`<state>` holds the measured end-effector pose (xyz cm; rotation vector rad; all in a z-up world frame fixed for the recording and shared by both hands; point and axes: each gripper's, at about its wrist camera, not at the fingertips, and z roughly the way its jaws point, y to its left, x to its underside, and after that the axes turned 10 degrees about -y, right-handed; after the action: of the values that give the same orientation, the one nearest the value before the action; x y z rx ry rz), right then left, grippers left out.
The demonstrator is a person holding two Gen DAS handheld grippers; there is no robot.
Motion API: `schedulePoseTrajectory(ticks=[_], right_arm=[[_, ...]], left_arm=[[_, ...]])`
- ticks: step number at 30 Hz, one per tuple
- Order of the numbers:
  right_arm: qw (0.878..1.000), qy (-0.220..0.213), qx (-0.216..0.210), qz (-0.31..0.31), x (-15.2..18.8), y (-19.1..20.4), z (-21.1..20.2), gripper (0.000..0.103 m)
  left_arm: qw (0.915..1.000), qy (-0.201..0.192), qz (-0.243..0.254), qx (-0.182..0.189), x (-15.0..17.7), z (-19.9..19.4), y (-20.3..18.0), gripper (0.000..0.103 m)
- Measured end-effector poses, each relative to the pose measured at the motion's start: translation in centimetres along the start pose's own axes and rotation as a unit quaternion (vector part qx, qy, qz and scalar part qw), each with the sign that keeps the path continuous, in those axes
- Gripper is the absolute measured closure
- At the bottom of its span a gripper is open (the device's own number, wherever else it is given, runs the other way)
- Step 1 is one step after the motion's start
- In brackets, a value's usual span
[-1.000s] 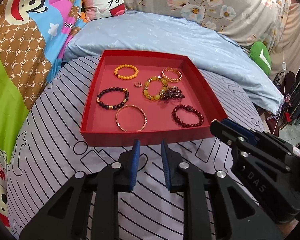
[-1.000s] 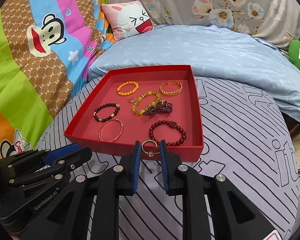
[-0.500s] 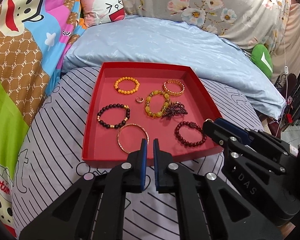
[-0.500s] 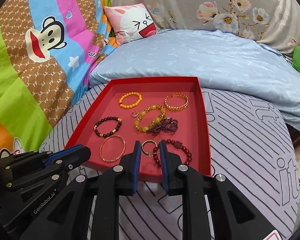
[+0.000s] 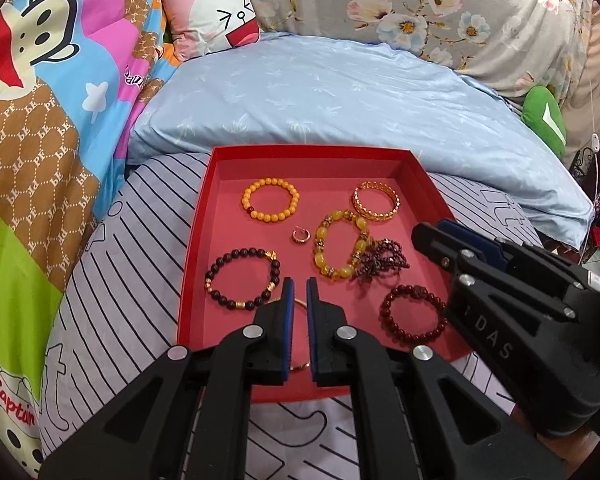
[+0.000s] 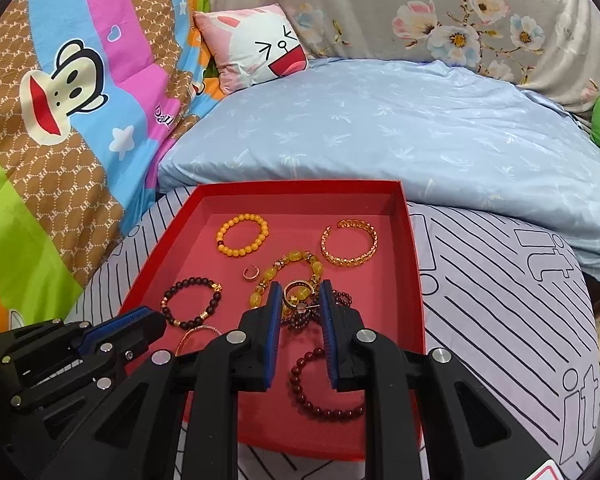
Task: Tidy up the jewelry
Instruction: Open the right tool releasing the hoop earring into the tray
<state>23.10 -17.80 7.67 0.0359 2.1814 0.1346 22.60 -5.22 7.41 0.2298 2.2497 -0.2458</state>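
Note:
A red tray (image 5: 308, 151) on the bed holds an orange bead bracelet (image 5: 270, 199), a gold cuff (image 5: 376, 201), a yellow bead bracelet (image 5: 338, 248), a small ring (image 5: 301, 235), a dark bead bracelet (image 5: 242, 278), a dark red bracelet (image 5: 414, 317) and a purple bead heap (image 5: 380, 264). My left gripper (image 5: 299, 286) hangs over the tray's near part, shut and empty, above a thin gold bangle (image 6: 196, 334). My right gripper (image 6: 299, 294) is shut on a gold hoop ring (image 6: 297, 297), held above the yellow bracelet (image 6: 288, 264).
The tray (image 6: 300, 186) rests on a grey striped cover (image 6: 500, 280). Behind it lies a light blue quilt (image 6: 380, 128), with a cartoon pillow (image 6: 260, 46) and a bright monkey-print blanket (image 5: 40, 80) to the left. A green cushion (image 5: 544, 120) sits at the far right.
Both grippers have moved forward from the tray's near edge to above its contents. The left jaws have closed. The right gripper has carried the gold hoop ring along.

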Motion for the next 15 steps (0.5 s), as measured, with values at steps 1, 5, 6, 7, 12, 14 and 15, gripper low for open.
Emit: schedulePoseTrajectory(ticks=[1, 5, 6, 7, 12, 14, 15], right_arm=[[1.000, 0.000, 0.002, -0.001, 0.0, 0.0, 0.2, 0.082], [1.000, -0.005, 0.010, -0.002, 0.0, 0.1, 0.4, 0.068], [1.000, -0.006, 0.010, -0.002, 0.0, 0.1, 0.3, 0.063], [1.000, -0.007, 0.012, -0.001, 0.1, 0.1, 0.2, 0.059], [0.999, -0.016, 0.029, -0.003, 0.3, 0.1, -0.5, 0.053], [0.999, -0.017, 0.036, 0.004, 0.4, -0.3, -0.9, 0.053], [0.999, -0.017, 0.039, 0.008, 0.4, -0.5, -1.1, 0.053]], left_arm=[[1.0000, 0.000, 0.001, -0.001, -0.1, 0.2, -0.1, 0.097], [0.9999, -0.004, 0.004, -0.013, -0.6, 0.9, -0.1, 0.097], [0.9999, -0.007, 0.006, -0.014, -0.7, 1.1, -0.1, 0.097], [0.9998, -0.008, 0.009, -0.016, -0.7, 1.2, -0.2, 0.097], [0.9996, -0.010, 0.009, -0.025, -1.0, 1.3, -0.4, 0.088], [0.9993, -0.012, 0.005, -0.034, -0.9, 1.2, -0.3, 0.076], [0.9992, -0.013, 0.005, -0.038, -0.9, 1.2, -0.3, 0.066]])
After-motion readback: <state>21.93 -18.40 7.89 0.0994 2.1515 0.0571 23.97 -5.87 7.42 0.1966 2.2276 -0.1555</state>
